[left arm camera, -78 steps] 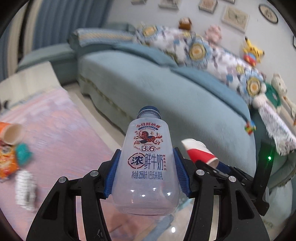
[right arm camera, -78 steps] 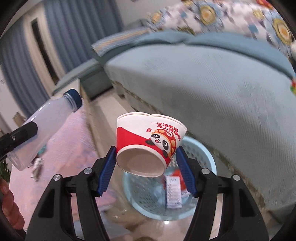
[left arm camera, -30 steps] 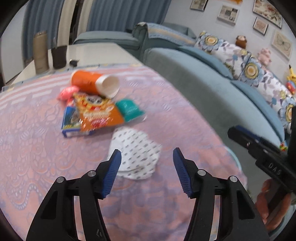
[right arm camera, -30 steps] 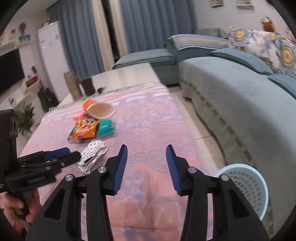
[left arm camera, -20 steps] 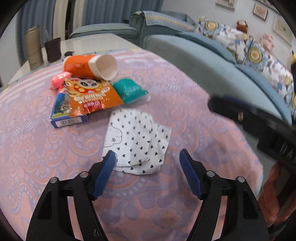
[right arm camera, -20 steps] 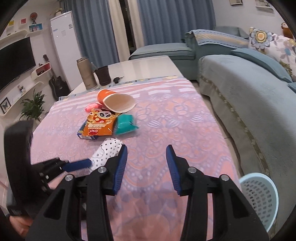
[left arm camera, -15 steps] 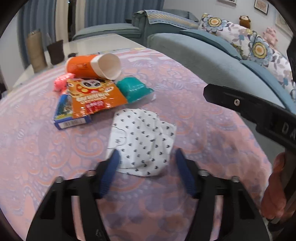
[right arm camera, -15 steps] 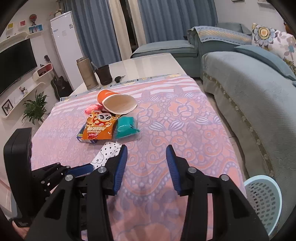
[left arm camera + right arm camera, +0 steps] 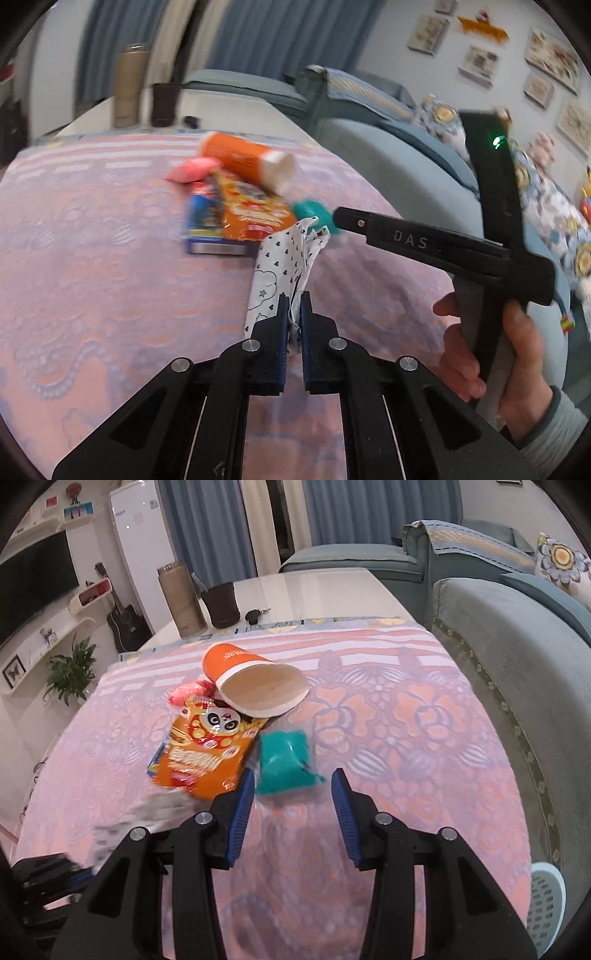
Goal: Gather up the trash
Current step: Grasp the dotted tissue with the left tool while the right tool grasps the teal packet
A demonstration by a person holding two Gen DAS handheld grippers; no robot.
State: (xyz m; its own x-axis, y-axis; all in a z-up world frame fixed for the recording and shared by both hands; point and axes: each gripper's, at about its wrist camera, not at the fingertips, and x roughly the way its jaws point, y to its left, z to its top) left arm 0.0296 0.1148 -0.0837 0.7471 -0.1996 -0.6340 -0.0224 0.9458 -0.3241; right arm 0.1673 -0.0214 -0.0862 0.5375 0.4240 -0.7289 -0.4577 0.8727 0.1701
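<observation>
Cup (image 9: 255, 685) on its side behind snack bag (image 9: 207, 753), pouch (image 9: 286, 762) right of bag, basket (image 9: 546, 904) beside table

The letters "DAS" stand in pale print on the black arm of the right tongs (image 9: 334, 218), seen from the left wrist. Print on the orange cup (image 9: 236, 661) and the panda snack bag (image 9: 207, 749) is too blurred to read.

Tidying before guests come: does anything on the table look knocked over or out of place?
Yes. The orange paper cup lies on its side, mouth open, on the pink tablecloth, its rim over an orange snack bag.
</observation>
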